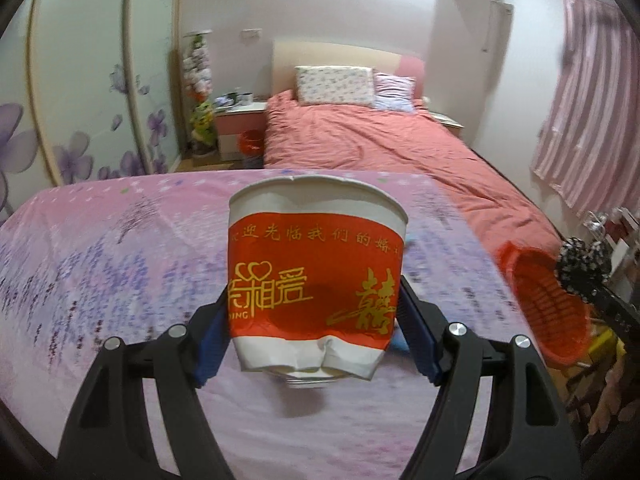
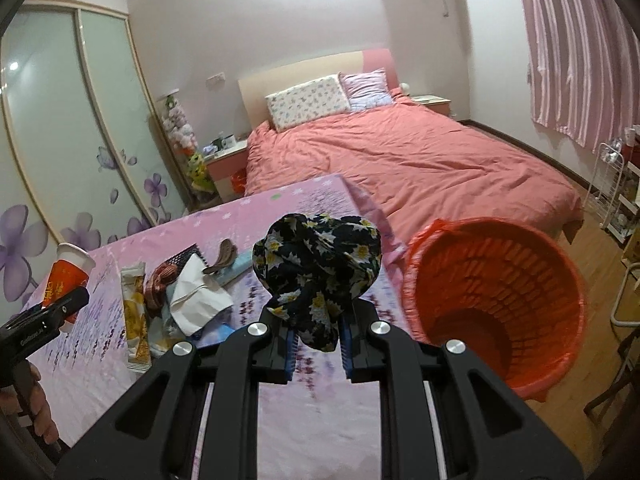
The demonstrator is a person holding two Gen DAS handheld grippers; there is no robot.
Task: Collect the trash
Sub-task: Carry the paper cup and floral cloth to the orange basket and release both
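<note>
My left gripper [image 1: 314, 320] is shut on a red and white paper cup [image 1: 316, 264], dented at its base, held above the pink floral table [image 1: 100, 280]. The same cup [image 2: 68, 276] shows at the far left of the right wrist view. My right gripper [image 2: 318, 344] is shut on a crumpled black flowered cloth [image 2: 318, 264], lifted over the table's right part. An orange bin [image 2: 496, 300] lined with an orange bag stands just off the table's right edge, close beside the cloth. The bin [image 1: 548, 304] and the cloth [image 1: 580, 264] also appear at the right of the left wrist view.
Loose litter lies on the table [image 2: 100, 360]: a yellow sachet [image 2: 136, 320], a white tissue [image 2: 196, 296], a brown wrapper [image 2: 162, 284], a dark comb-like piece [image 2: 224, 260]. A bed with a pink quilt [image 2: 400, 160] is behind. A white rack [image 2: 612, 192] stands at the right.
</note>
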